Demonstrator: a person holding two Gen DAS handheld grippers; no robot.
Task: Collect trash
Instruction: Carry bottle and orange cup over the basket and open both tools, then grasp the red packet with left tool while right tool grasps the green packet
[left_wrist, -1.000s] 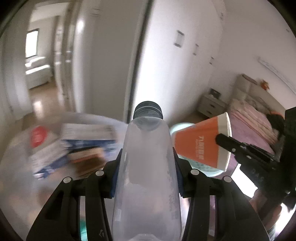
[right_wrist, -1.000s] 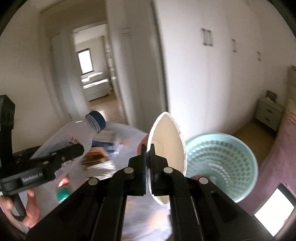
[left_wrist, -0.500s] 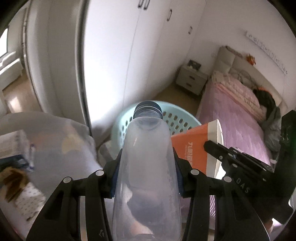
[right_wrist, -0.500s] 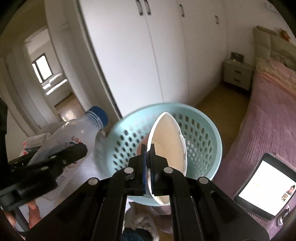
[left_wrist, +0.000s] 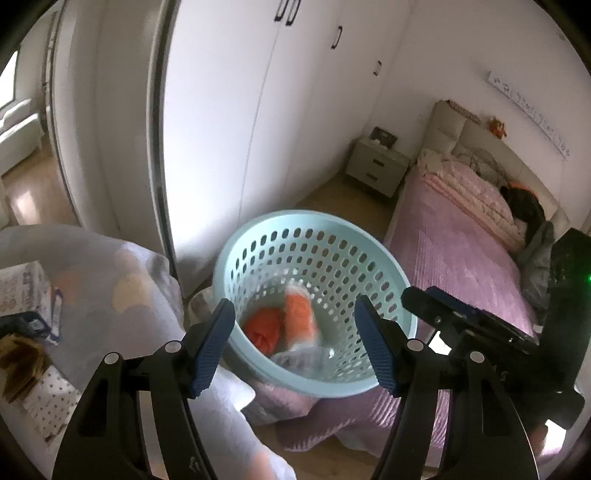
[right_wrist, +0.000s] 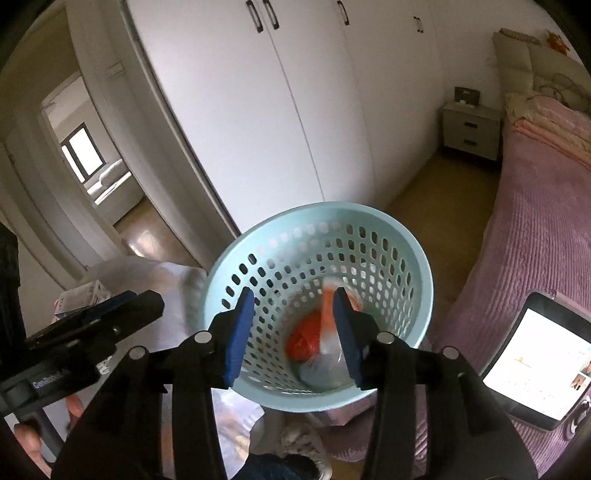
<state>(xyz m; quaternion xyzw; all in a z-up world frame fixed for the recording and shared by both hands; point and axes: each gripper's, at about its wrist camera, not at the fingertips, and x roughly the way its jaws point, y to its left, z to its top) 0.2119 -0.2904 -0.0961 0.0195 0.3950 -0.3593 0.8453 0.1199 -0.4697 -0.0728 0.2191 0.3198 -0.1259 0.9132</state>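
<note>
A light blue perforated basket (left_wrist: 258, 236) stands on the floor between table and bed; it also shows in the right wrist view (right_wrist: 417, 258). Inside it lie the orange paper cup (left_wrist: 299, 314), a red crumpled item (left_wrist: 262, 326) and the clear plastic bottle (left_wrist: 303, 360), blurred. In the right wrist view the cup (right_wrist: 328, 306), red item (right_wrist: 304, 341) and bottle (right_wrist: 327, 365) show at the bottom. My left gripper (left_wrist: 297, 345) is open and empty above the basket. My right gripper (right_wrist: 293, 336) is open and empty above it too.
A table with a pale cloth (left_wrist: 110, 280) and boxes (left_wrist: 22, 291) is on the left. A bed with a pink cover (left_wrist: 465, 258) is on the right, with a lit tablet (right_wrist: 535, 358) on it. White wardrobe doors (right_wrist: 295, 110) and a nightstand (left_wrist: 376, 168) stand behind.
Both grippers have opened. The bottle has dropped from the left gripper and the cup from the right gripper into the basket. Both views have moved closer over the basket.
</note>
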